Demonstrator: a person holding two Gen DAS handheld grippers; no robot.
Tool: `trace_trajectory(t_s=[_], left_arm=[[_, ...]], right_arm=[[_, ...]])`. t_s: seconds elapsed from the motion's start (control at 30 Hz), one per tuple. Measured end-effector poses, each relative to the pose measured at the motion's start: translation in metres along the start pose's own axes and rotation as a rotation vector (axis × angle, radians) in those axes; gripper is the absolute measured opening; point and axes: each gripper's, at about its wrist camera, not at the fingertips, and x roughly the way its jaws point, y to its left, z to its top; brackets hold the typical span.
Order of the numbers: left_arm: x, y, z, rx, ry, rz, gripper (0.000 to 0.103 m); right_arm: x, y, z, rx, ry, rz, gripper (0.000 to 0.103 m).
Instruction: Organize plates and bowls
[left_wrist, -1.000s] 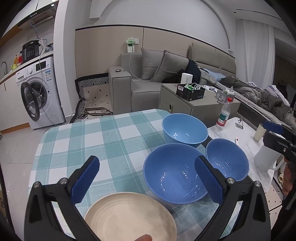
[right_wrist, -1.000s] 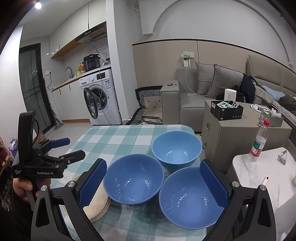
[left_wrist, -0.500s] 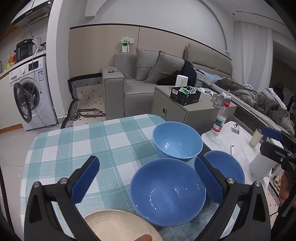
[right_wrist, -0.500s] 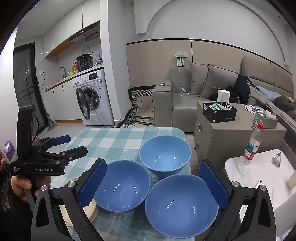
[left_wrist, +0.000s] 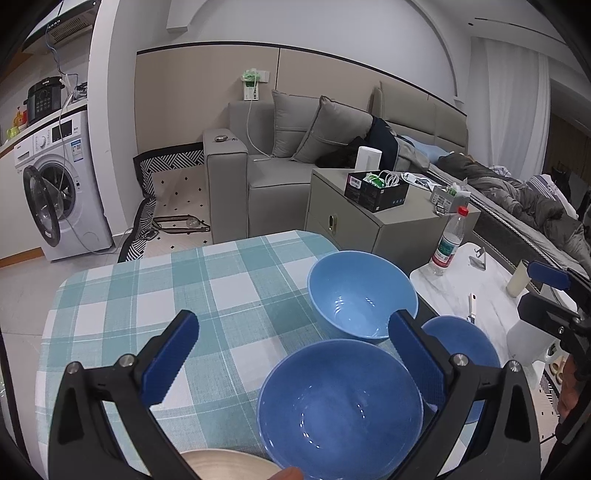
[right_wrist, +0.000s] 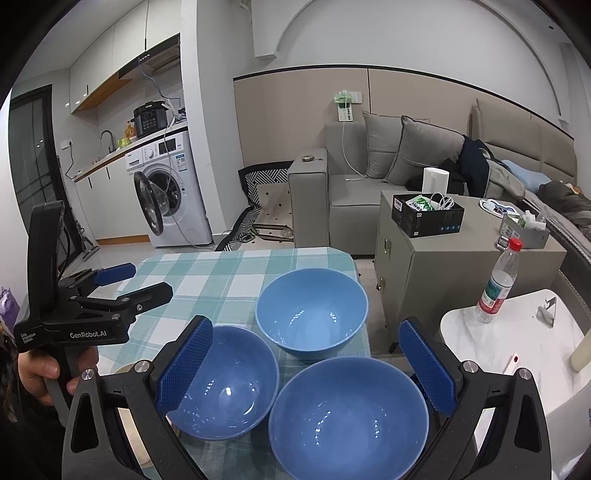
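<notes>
Three blue bowls stand close together at the right end of a checked table (left_wrist: 155, 295). In the left wrist view they are a near bowl (left_wrist: 340, 406), a far bowl (left_wrist: 362, 295) and a right bowl (left_wrist: 461, 343). A beige plate (left_wrist: 229, 465) lies at the bottom edge. My left gripper (left_wrist: 291, 354) is open and empty above the near bowl. In the right wrist view my right gripper (right_wrist: 306, 365) is open and empty over the near right bowl (right_wrist: 349, 417), with the left bowl (right_wrist: 229, 384) and far bowl (right_wrist: 312, 306) beside it.
A grey cabinet (right_wrist: 469, 266) stands beyond the table's right end. A white side table (right_wrist: 517, 343) holds a water bottle (right_wrist: 496, 284). A sofa (left_wrist: 280, 173) and a washing machine (left_wrist: 59, 192) stand further back.
Both grippers have drawn back and down. The bowls now sit lower and nearer in both views, and most of the beige plate has slipped under the left view's bottom edge.
</notes>
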Motion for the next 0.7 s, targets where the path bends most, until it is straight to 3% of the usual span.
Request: trace_trajectory(t_s=[0.7], left_arm=[[0.038, 0.000, 0.012, -0.013, 0.073, 0.024, 0.103]], right_arm=[[0.044, -0.033, 0.020, 0.059, 0.071, -0.019, 0.102]])
